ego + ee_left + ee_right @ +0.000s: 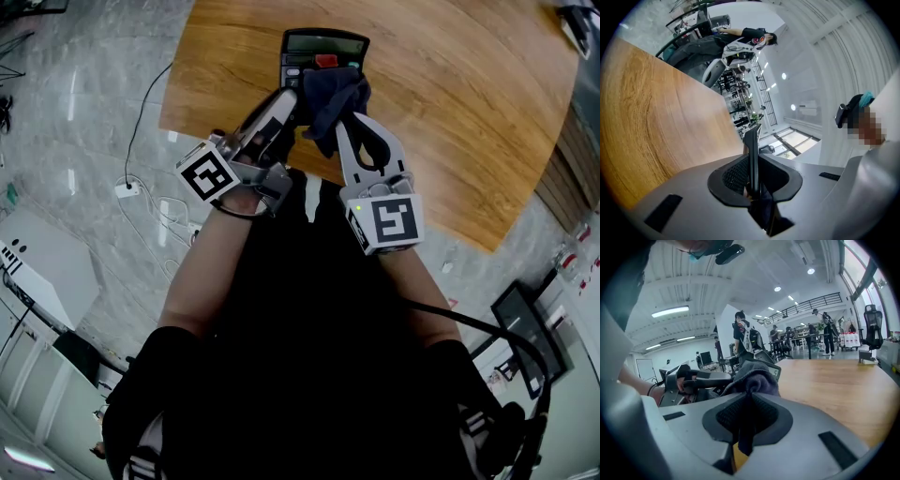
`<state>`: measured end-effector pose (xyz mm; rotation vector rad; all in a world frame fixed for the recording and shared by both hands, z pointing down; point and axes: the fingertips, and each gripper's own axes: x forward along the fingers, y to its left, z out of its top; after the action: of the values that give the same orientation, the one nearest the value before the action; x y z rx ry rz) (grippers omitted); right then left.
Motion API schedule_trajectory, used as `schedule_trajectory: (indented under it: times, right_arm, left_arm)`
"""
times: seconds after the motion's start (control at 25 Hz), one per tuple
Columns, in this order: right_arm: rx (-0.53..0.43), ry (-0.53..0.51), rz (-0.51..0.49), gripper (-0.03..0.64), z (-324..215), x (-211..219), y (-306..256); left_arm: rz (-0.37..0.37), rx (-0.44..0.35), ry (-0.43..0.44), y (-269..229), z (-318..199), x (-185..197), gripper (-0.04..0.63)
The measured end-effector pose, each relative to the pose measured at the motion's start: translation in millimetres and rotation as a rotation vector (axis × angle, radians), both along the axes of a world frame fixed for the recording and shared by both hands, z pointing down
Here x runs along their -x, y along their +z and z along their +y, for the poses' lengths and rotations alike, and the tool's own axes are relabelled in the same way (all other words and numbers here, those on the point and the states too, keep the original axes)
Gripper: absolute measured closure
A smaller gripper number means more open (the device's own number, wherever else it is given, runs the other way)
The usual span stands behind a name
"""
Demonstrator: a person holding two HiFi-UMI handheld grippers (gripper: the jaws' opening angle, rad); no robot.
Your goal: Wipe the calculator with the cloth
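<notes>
Two tongs meet over the near edge of the wooden surface [450, 112], both on the same small job. On the left, the left tongs [289, 105] reach in level from beside the person's left forearm, with the marker cube [208, 173] at the back. Their jaws stand only a little apart and are clamped on the calculator [323, 47]. In the left gripper view its thin dark body stands edge-on between the pads, pinched from both sides. The calculator's grey display faces up towards the head camera, with a red key just below it. Whether its far end rests on the wood or hangs clear of it cannot be told.

Just right of that grip, the dark cloth [333, 98] is bunched over the lower right part of the calculator and covers most of the keys. A loose tail of it hangs down toward the person.

Further right, the right tongs [354, 117] tilt downward onto the calculator. Their jaws are nearly closed and grip a fold of the cloth (in the right gripper view the fabric fills the gap between the pads and mounds up in front of them). Behind the mound a corner of the display shows. The right marker cube [389, 220] sits near the person's dark-clothed body. Bare wood stretches away to the right.
</notes>
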<state>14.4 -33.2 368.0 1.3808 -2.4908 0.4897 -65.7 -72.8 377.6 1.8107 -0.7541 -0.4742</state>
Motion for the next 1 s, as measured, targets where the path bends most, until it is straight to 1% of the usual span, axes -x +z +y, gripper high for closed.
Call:
schedule_trajectory:
  times: [0.24,0.48,0.6,0.68,0.8,1.0]
  right_arm:
    - [0.026,0.114,0.031,0.58,-16.1,-36.0,11.2]
    - [-0.021,0.173,0.036,0.58,-44.8,-48.8,-2.7]
    - [-0.043,0.187,0.032,0.58,-55.7,-52.5,-10.6]
    - [-0.059,0.182,0.031,0.58,-61.3,-48.6,-16.4]
    - [-0.082,0.147,0.025,0.58,-63.9,-30.3,-24.4]
    - [-0.104,0.038,0.026,0.58,-57.1,13.0,-34.7]
  left_arm:
    - [0.002,-0.002,0.006,1.0,-0.5,0.6,0.526]
    - [0.007,-0.008,0.042,-1.6,4.5,-4.5,0.526]
    - [-0.006,0.001,0.061,2.3,10.0,-9.2,0.526]
    - [-0.02,0.007,0.078,5.9,13.1,-11.8,0.526]
    - [-0.043,0.013,0.1,10.8,17.5,-17.7,0.526]
    - [-0.087,0.019,0.135,17.1,21.0,-27.8,0.526]
